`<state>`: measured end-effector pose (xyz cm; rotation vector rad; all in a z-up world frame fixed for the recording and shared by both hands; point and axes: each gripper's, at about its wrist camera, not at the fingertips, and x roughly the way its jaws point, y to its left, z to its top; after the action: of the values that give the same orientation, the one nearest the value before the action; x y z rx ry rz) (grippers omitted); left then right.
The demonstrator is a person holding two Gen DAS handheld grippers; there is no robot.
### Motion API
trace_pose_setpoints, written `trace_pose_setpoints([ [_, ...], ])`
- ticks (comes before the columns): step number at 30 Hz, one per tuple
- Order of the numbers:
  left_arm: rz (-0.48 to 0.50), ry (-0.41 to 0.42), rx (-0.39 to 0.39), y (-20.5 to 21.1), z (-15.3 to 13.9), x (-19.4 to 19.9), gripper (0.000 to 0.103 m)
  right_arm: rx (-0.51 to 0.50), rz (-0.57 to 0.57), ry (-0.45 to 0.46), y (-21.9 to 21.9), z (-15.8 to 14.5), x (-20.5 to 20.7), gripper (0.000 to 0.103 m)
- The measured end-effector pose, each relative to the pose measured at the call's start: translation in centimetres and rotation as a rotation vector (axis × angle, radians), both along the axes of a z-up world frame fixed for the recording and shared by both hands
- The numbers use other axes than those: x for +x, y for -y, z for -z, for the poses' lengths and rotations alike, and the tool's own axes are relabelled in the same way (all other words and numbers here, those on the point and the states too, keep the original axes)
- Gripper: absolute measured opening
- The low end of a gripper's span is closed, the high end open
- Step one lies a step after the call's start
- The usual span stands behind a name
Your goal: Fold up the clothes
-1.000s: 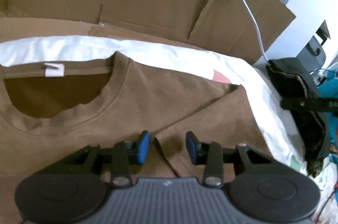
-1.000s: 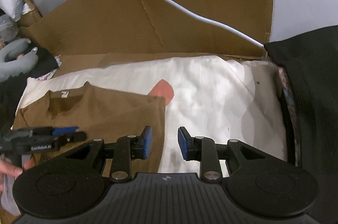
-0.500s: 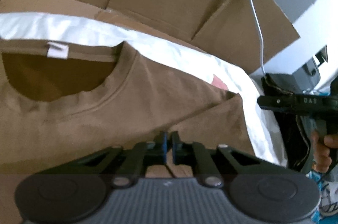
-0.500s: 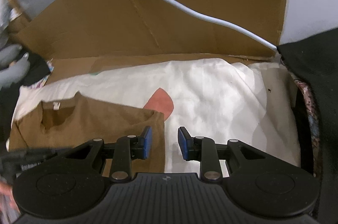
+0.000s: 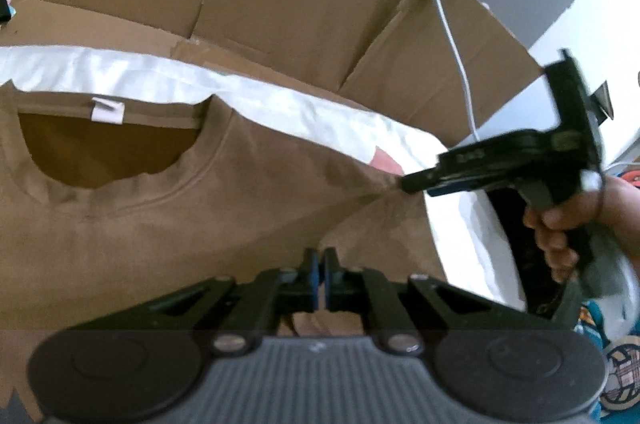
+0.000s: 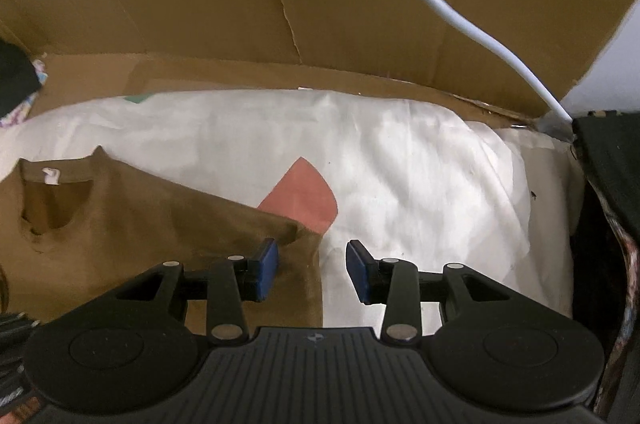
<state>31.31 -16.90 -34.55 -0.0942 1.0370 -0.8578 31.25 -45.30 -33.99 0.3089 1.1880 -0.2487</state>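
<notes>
I have the left gripper (image 5: 320, 278) clenched on a pinch of the brown T-shirt (image 5: 248, 208), low on the chest below the collar (image 5: 188, 180), while the right gripper (image 6: 312, 270) hangs over the shirt's right edge with its jaws opening — the hem line runs up between the blue pads (image 6: 267, 268) but neither pad presses on it. The shirt lies face-up on a white sheet (image 6: 400, 164) with a pink patch (image 6: 304, 200), inside a cardboard surround (image 6: 200, 4). To do this step well, I judge I should sink the right claw until both pads straddle the sleeve corner, close only on the brown cloth and not the sheet beneath, then lift both hands evenly so the fold line stays straight. The main risk is catching the sheet along with the shirt. The left wrist view shows what the right one cannot: the right gripper (image 5: 500, 164) from the side, its tip at the sleeve's outer corner, and the hand (image 5: 572, 224) gripping its handle. The right wrist view alone gives the open gap between its pads and the bare sheet beyond; a white cable (image 6: 460, 8) crosses the cardboard.
</notes>
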Motion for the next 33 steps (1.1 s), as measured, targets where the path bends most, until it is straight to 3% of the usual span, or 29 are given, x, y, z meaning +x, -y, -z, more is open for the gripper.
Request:
trace_pose_setpoints([
  [7,-0.042,0.002,-0.02,-1.4,-1.0,-0.2,0.002,-0.016,0.043,-0.037,0.8,0.9,1.6,0.045],
  [12,-0.052,0.0,0.022,-1.7,-0.5,-0.1,0.002,-0.025,0.06,-0.034,1.0,1.4,2.0,0.045],
  [18,-0.06,-0.011,0.035,-1.6,0.2,0.1,0.002,-0.014,0.077,0.082,1.6,-0.9,0.2,0.045],
  [23,-0.067,-0.017,0.038,-1.7,0.4,0.3,0.002,-0.009,0.005,0.14,1.3,-2.1,-3.0,0.044],
  [28,-0.065,-0.007,0.042,-1.6,0.3,0.0,0.002,-0.021,-0.088,0.117,-0.3,-0.1,-3.8,0.044],
  [33,-0.066,-0.009,0.042,-1.5,0.3,0.2,0.002,-0.012,-0.107,0.123,-0.9,1.3,-3.6,0.044],
])
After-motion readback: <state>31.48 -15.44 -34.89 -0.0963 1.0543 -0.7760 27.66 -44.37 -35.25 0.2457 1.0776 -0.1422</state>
